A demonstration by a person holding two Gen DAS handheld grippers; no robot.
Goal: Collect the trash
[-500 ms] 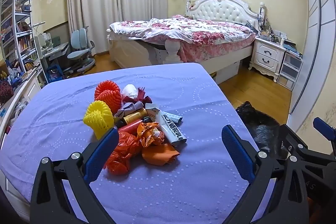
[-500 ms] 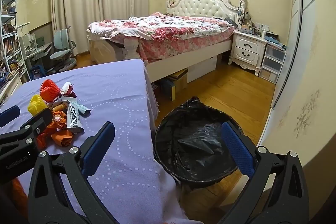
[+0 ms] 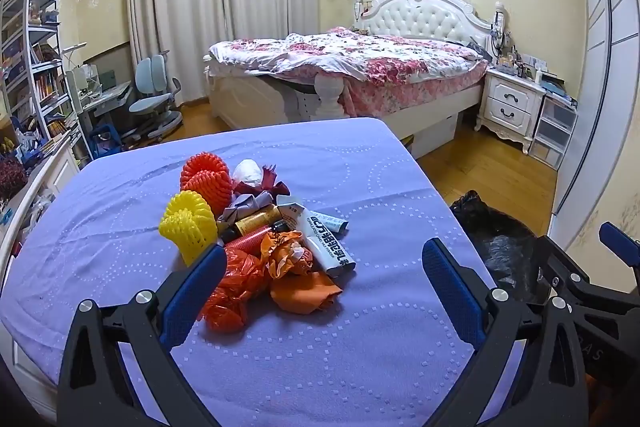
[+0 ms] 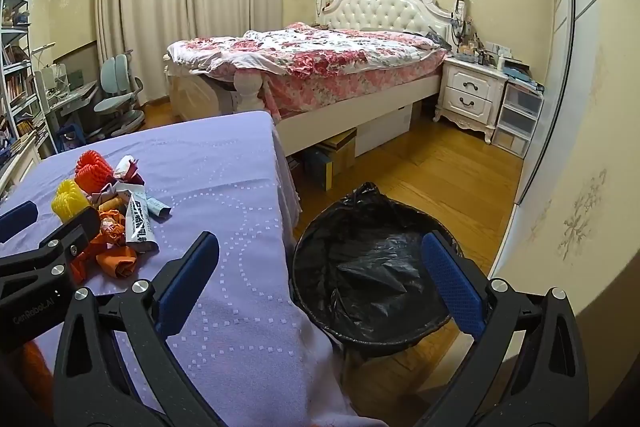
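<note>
A pile of trash lies on the purple-clothed table: a yellow foam net, a red foam net, orange plastic bags, a white tube, small bottles and a crumpled white paper. My left gripper is open and empty, just in front of the pile. My right gripper is open and empty, over the table's right edge and the black-lined trash bin. The pile shows in the right wrist view too.
The bin stands on the wooden floor right of the table. A bed is behind, a nightstand at right, a desk chair and shelves at left.
Both grippers have barely moved; the views shift only slightly. Nothing was picked up or let go.
</note>
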